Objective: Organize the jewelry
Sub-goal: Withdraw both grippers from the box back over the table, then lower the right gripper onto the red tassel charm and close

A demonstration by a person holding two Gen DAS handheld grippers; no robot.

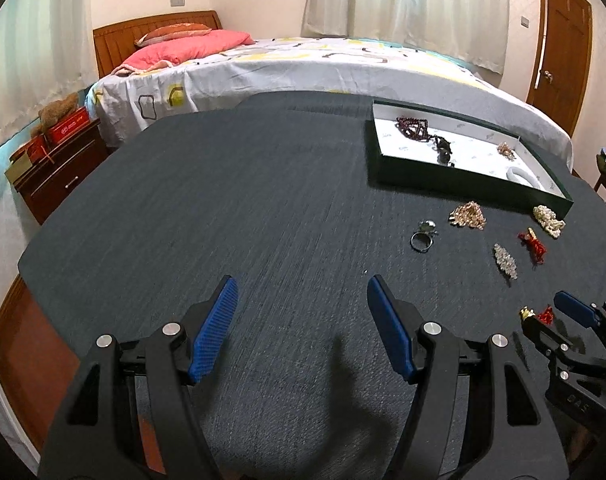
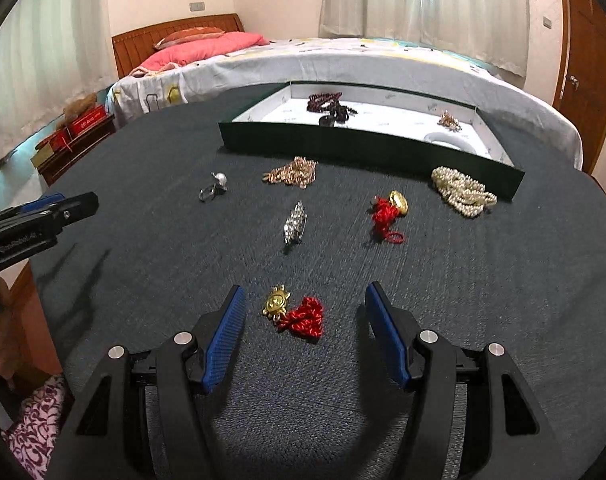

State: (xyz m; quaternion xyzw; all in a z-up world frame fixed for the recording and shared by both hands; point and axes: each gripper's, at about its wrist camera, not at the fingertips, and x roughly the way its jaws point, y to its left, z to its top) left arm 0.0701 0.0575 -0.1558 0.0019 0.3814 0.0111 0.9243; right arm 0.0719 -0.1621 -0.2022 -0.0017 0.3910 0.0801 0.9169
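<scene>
Your right gripper (image 2: 303, 304), fingers apart & holding nothing, straddles a gold charm w/ red cord (image 2: 299, 314) on the dark desk (image 2: 143, 264); left gripper (image 1: 301, 296) hangs open over bare desk, green tray (image 2: 343, 148) beyond.

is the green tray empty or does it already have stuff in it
Not empty. The green tray already holds dark red beads, a small gold piece and a white bangle.

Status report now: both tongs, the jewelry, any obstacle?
Both tongs open, empty. Right tongs frame gold charm with red cord, not touching. Left tongs over bare cloth. Nothing blocking.
</scene>
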